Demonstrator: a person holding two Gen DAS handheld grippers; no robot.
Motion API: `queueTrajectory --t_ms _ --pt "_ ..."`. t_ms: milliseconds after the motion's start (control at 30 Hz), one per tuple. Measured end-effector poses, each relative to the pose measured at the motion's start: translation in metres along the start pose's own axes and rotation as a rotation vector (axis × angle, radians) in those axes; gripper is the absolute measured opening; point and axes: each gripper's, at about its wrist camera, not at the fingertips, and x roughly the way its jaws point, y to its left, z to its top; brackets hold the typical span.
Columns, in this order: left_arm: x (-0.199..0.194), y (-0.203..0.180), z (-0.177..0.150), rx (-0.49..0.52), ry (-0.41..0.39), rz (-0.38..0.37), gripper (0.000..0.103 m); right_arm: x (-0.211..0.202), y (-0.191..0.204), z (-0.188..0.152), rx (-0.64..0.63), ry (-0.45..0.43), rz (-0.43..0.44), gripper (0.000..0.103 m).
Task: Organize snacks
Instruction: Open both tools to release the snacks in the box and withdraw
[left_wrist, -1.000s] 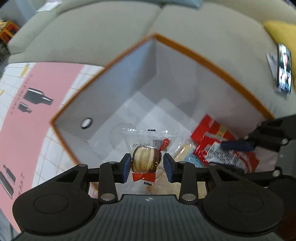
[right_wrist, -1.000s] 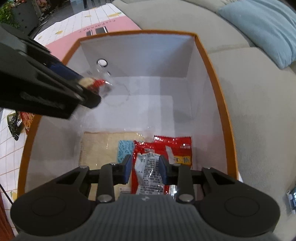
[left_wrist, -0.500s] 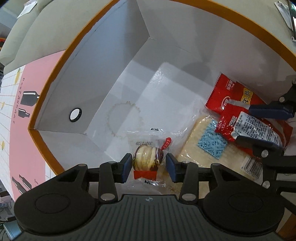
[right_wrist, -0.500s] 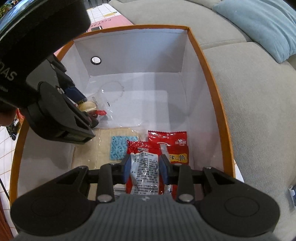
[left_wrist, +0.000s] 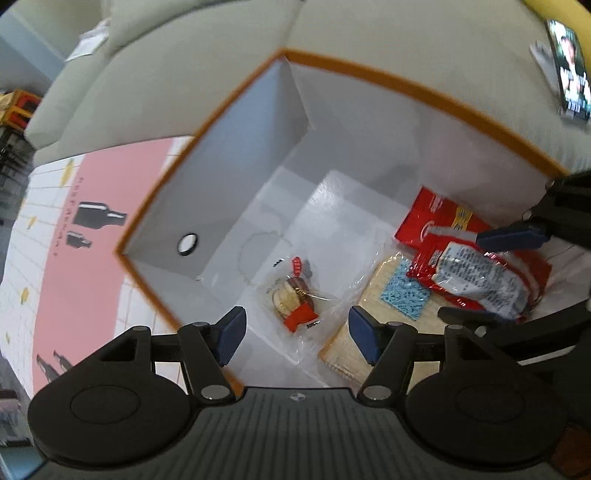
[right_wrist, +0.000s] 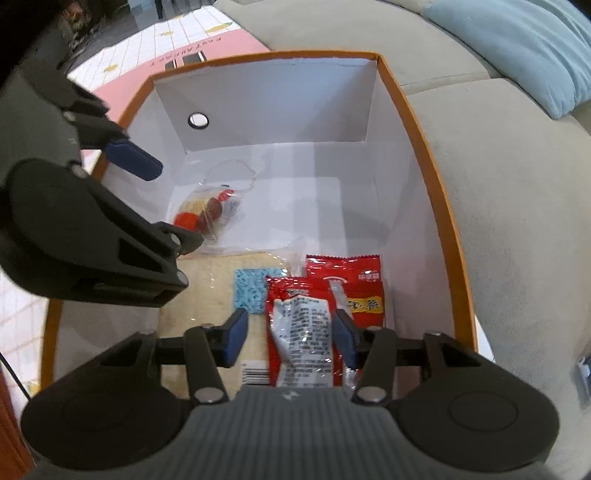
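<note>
Since a moment ago, both of my grips have let go: the small clear-wrapped cake (left_wrist: 293, 301) that sat between my left hand-held gripper (left_wrist: 297, 334) pads now lies on the white floor of the orange-rimmed box (right_wrist: 424, 147), near the wall with the round hole. That gripper hangs above it with its jaws spread wide and nothing between them. My right hand-held gripper (right_wrist: 291, 334) has parted too, though only a little; the red snack packet (right_wrist: 301, 328) lies between its pads, apparently resting on another red packet (right_wrist: 360, 286) and the flat cracker pack (right_wrist: 207, 291) beneath. I judge this the release step for both snacks. Next I should lift both grippers straight up, clear of the wrappers, and go for whatever remains outside.
</note>
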Motion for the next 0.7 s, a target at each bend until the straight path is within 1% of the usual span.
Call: queueTrajectory --t_ms 100,167,300,333,400,467,533,633,700 --pt "-0.025 0.007 -0.011 -0.072 -0.060 -0.003 0.075 -0.012 0.005 -0.003 -0.006 -0.032 -0.007 0.056" --pt "-0.043 0.013 -0.022 -0.140 -0.118 -0.013 0.075 -0.023 0.011 -0.005 -0.014 -0.069 -0.013 0.062" --pt "-0.081 0.023 -0.049 -0.250 -0.229 -0.002 0.075 -0.045 0.021 -0.011 0.003 -0.145 0.002 0.063" --pt "-0.091 0.026 -0.057 -0.277 -0.257 0.002 0.075 -0.051 0.022 -0.013 0.022 -0.169 0.016 0.063" --pt "-0.108 0.031 -0.074 -0.335 -0.306 0.003 0.075 -0.063 0.025 -0.017 0.068 -0.213 0.072 0.063" --pt "-0.126 0.037 -0.093 -0.406 -0.351 0.003 0.075 -0.070 0.026 -0.020 0.125 -0.235 0.142 0.062" --pt "-0.137 0.042 -0.111 -0.469 -0.384 0.008 0.074 -0.077 0.028 -0.022 0.174 -0.255 0.190 0.062" --pt "-0.146 0.047 -0.140 -0.553 -0.417 0.017 0.073 -0.087 0.043 -0.027 0.181 -0.284 0.207 0.062" --pt "-0.147 0.049 -0.159 -0.601 -0.414 0.026 0.073 -0.091 0.055 -0.032 0.163 -0.307 0.237 0.062"
